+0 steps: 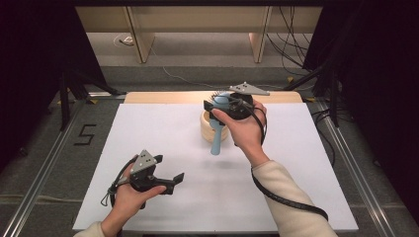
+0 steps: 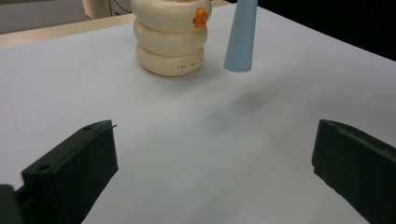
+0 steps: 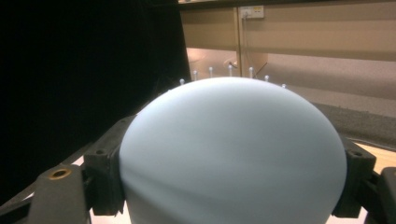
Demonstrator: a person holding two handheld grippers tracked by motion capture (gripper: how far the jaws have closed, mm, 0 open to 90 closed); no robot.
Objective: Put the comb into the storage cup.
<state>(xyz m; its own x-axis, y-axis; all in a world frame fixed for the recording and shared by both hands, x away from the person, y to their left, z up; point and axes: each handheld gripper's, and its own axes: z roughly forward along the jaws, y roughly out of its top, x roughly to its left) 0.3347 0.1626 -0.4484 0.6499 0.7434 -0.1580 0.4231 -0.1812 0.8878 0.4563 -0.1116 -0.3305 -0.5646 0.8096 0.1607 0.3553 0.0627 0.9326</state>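
A light blue hairbrush [image 1: 216, 140] hangs handle-down over the back middle of the table, bristles facing away from me. My right gripper [image 1: 220, 105] is shut on its rounded head [image 3: 233, 154], one black jaw on each side. The handle [image 2: 241, 37] ends just above the sheet, right beside a cream ringed holder [image 1: 208, 126]. That holder [image 2: 170, 42] carries a small orange figure [image 2: 201, 17] near its top. My left gripper [image 1: 169, 168] is held low at the front left, open with nothing between its jaws [image 2: 215, 154].
A white sheet [image 1: 148, 133] covers the table, with a wooden strip [image 1: 163, 97] along the back edge. Black curtains stand at both sides. Beyond the table are wooden furniture legs and loose cables on the floor [image 1: 291, 49].
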